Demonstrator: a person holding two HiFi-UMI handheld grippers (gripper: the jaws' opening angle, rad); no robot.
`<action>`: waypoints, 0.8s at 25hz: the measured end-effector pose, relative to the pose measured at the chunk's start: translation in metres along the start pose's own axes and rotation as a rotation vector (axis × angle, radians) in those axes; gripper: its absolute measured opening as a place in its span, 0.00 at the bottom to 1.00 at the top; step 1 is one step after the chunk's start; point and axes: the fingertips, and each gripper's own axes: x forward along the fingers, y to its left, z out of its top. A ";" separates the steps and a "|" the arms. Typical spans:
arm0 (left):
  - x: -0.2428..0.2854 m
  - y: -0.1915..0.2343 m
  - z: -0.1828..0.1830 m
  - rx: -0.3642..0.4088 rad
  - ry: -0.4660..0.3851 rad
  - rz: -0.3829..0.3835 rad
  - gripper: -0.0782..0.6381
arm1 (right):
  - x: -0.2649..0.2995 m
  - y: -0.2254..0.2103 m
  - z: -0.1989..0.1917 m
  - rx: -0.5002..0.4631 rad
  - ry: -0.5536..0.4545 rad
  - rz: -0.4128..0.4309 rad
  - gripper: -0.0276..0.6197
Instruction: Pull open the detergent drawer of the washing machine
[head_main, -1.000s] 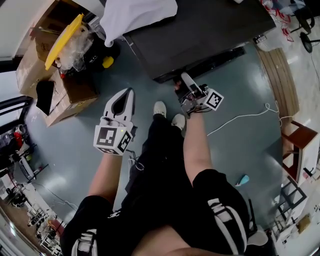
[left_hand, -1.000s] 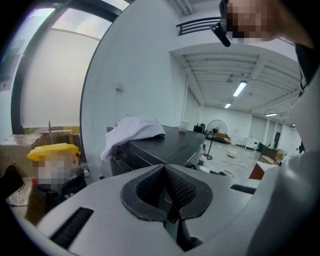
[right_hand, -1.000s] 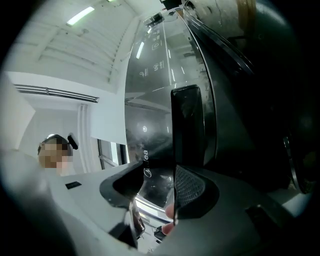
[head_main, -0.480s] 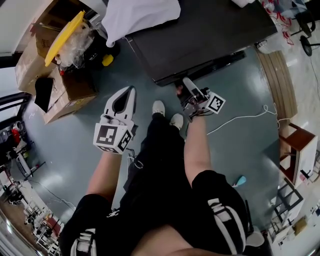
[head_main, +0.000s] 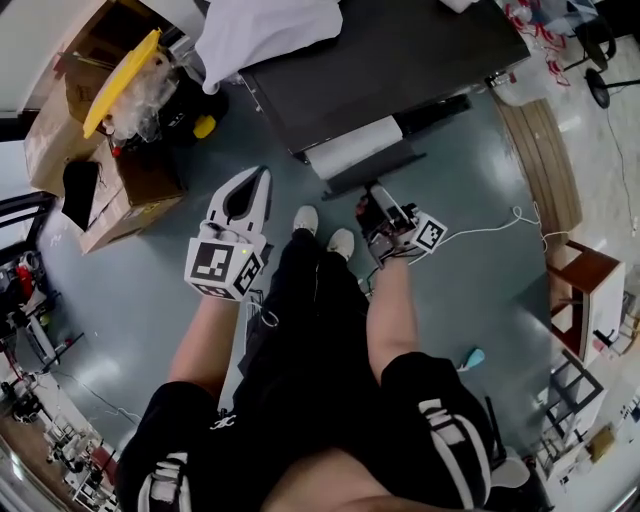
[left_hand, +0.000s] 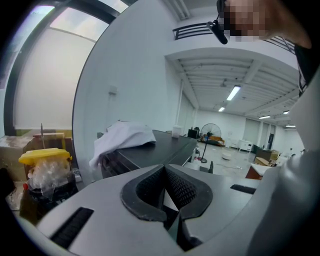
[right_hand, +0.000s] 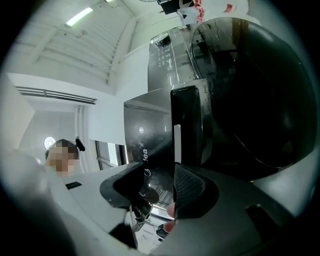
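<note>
The washing machine shows its dark top at the upper middle of the head view. Its detergent drawer stands pulled out, with the white inside exposed behind the dark front panel. My right gripper holds that panel's near edge, and its jaws are closing on it. In the right gripper view the black drawer front sits between the jaws of my right gripper, beside the round door glass. My left gripper hangs left of the machine, shut and empty, its tips meeting.
A white cloth lies on the machine's top. Cardboard boxes and a bin with a yellow lid stand at the left. A white cable crosses the floor at the right near a wooden stool. The person's shoes are below the drawer.
The drawer has slid out of the machine, so its white inside now shows. My right gripper has drawn back toward the person with the panel. The left gripper has hardly moved.
</note>
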 end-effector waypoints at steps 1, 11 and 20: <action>0.000 -0.006 0.003 0.002 -0.007 -0.007 0.11 | -0.003 0.003 0.000 0.003 0.001 -0.002 0.34; -0.007 -0.048 0.010 0.029 -0.006 -0.078 0.11 | -0.054 0.025 -0.013 0.039 -0.054 -0.036 0.34; -0.038 -0.078 -0.001 0.049 -0.007 -0.111 0.11 | -0.089 0.039 -0.019 0.024 -0.095 -0.042 0.33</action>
